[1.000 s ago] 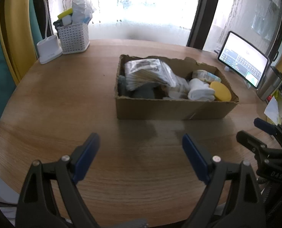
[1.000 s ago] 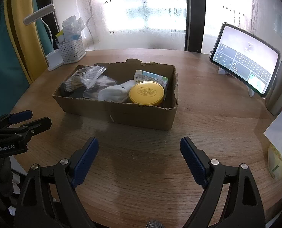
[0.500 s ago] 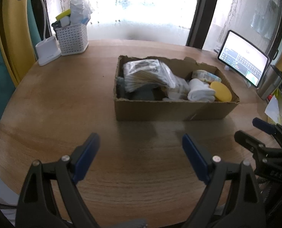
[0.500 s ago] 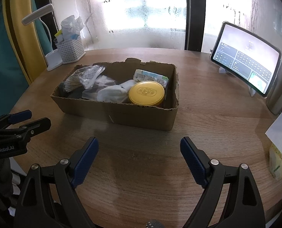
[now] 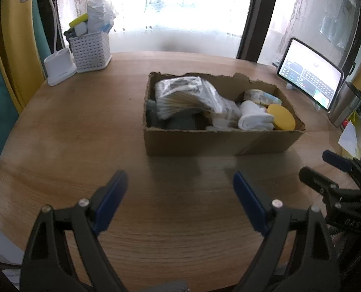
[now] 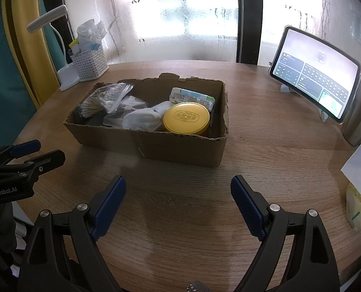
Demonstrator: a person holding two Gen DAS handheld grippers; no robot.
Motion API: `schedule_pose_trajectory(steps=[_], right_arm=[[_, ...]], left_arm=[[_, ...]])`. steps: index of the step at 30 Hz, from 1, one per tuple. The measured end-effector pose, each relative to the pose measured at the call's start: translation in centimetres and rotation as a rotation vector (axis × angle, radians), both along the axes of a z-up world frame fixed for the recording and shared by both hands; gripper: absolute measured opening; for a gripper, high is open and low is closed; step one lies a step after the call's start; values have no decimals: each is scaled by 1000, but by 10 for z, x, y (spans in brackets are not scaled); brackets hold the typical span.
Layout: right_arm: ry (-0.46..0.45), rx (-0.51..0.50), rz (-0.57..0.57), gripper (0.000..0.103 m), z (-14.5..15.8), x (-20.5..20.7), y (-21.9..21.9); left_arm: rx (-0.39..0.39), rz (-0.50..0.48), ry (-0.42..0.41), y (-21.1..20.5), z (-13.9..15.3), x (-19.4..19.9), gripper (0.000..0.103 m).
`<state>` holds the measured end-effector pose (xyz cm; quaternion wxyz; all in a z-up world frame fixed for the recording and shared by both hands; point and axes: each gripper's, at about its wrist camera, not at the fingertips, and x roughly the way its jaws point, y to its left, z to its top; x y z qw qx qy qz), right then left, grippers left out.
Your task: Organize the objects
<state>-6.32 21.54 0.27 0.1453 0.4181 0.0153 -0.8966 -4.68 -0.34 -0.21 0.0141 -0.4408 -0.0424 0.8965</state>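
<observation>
we find the left gripper and right gripper both spread wide, holding nothing, above bare table. the cardboard box sits ahead, full. we advise approaching the yellow lid from above, clear of the torn rim.

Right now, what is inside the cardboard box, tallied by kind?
Bag of cotton swabs: 1
Yellow round tin: 1
White rolled cloth: 1
Printed carton: 1
Clear plastic bag: 1
Dark item under the bags, kind unclear: 1
Total visible in the cardboard box: 6
</observation>
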Motion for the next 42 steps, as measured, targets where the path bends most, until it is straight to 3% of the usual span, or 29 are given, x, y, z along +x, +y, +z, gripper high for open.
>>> schedule_pose_trajectory(steps=[42], right_arm=[[-1,2,-6,90,2,1,-2]], left_arm=[[-3,-11,11,0,0,1,90]])
